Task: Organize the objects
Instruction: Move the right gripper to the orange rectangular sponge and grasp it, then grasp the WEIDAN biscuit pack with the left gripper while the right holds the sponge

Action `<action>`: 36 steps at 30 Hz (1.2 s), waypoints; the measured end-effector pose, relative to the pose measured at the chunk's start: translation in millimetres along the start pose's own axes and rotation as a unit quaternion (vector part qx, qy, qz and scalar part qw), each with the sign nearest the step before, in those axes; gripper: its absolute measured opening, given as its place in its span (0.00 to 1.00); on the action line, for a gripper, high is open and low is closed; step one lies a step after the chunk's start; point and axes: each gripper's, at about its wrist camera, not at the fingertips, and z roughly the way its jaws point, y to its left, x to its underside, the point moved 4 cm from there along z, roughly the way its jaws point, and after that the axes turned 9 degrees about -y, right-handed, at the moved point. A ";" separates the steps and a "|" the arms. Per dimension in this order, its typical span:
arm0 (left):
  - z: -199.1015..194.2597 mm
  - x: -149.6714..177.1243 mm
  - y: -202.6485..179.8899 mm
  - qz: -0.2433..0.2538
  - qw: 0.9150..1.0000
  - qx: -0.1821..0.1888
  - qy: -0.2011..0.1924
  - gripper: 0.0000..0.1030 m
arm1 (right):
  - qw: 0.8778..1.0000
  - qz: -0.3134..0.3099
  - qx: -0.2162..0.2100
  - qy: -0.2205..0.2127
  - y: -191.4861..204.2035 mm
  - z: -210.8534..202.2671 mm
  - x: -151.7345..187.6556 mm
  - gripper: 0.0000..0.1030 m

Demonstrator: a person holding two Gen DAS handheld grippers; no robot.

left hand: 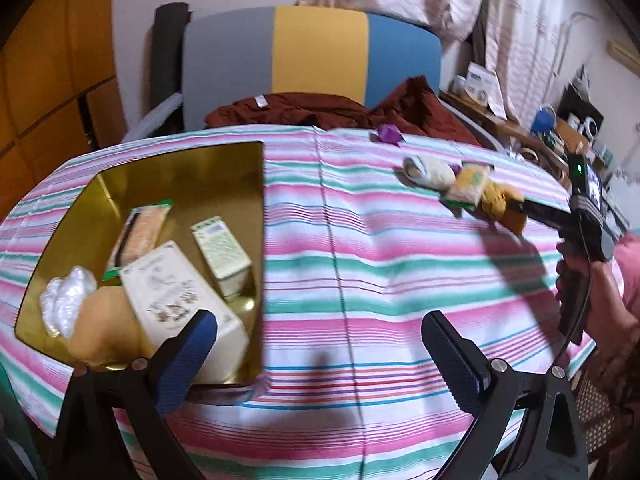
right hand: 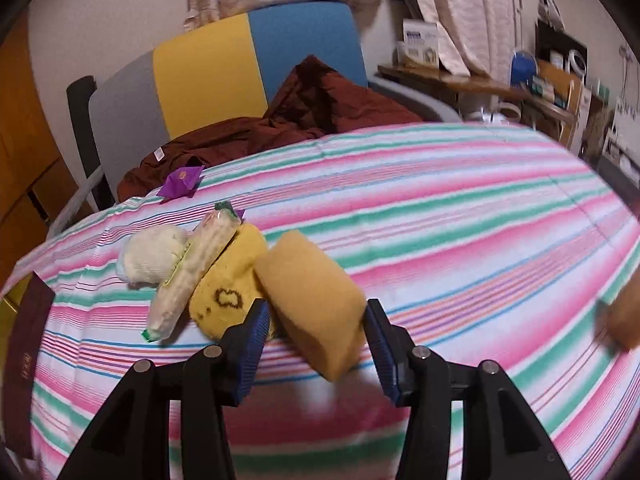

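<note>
A gold tin (left hand: pixel 224 168) sits at the left of the striped table and holds boxes (left hand: pixel 180 300), a snack pack, a white wad and a tan sponge. My left gripper (left hand: pixel 320 356) is open and empty just in front of the tin's near right corner. My right gripper (right hand: pixel 316 340) is shut on a yellow sponge (right hand: pixel 312 304), tilted, just above the cloth. Beside it lie a yellow sock (right hand: pixel 228 296), a snack pack (right hand: pixel 196 268), a white sock roll (right hand: pixel 152 256) and a purple wrapper (right hand: pixel 180 182). The right gripper shows at the right of the left wrist view (left hand: pixel 516 216).
A chair with grey, yellow and blue panels (left hand: pixel 316 52) stands behind the table with dark red cloth (left hand: pixel 320 112) on it. A cluttered shelf (right hand: pixel 500 80) is at the back right. A dark red lid (right hand: pixel 24 360) lies at the table's left edge.
</note>
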 end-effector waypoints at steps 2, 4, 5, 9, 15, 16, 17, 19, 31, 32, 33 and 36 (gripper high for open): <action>3.3 0.3 -5.5 0.007 1.000 0.003 0.004 1.00 | 1.000 0.011 -0.009 -0.008 -0.8 2.7 1.9 0.46; 7.7 -0.9 -12.5 0.013 1.000 0.006 0.009 1.00 | 1.000 0.023 -0.010 -0.009 -5.6 2.9 2.8 0.43; 10.5 -2.1 -16.7 0.014 1.000 0.008 0.011 1.00 | 0.999 0.030 -0.015 -0.011 -8.2 3.3 2.3 0.42; 23.7 -7.2 -33.1 0.023 0.999 0.018 0.022 1.00 | 0.999 0.031 -0.019 -0.017 -8.3 2.4 3.8 0.39; 54.1 -18.1 -57.6 0.035 0.998 0.027 0.043 1.00 | 0.999 0.030 0.003 -0.037 -4.7 -17.3 16.9 0.37; 60.1 -20.4 -62.3 0.038 0.998 0.029 0.045 1.00 | 0.999 0.034 0.004 -0.039 -5.2 -19.5 19.0 0.37; 67.6 -23.4 -67.6 0.041 0.998 0.030 0.048 1.00 | 0.998 0.040 0.004 -0.043 -6.5 -22.9 22.1 0.37; 84.6 -31.5 -79.2 0.046 0.997 0.036 0.049 1.00 | 0.998 0.047 0.008 -0.047 -8.4 -26.2 24.6 0.37; 191.2 -89.9 -159.4 0.079 0.987 0.126 0.063 1.00 | 0.996 0.047 0.040 -0.058 -11.8 -26.7 30.0 0.36; 199.8 -93.0 -163.6 0.079 0.986 0.130 0.065 1.00 | 0.996 0.046 0.041 -0.059 -11.7 -26.8 30.0 0.36; 205.2 -93.8 -167.7 0.078 0.986 0.133 0.067 1.00 | 0.996 0.045 0.045 -0.062 -11.6 -27.2 30.0 0.36; 225.0 -96.3 -178.9 0.069 0.982 0.157 0.080 0.96 | 0.996 0.040 0.047 -0.063 -10.6 -27.7 31.7 0.36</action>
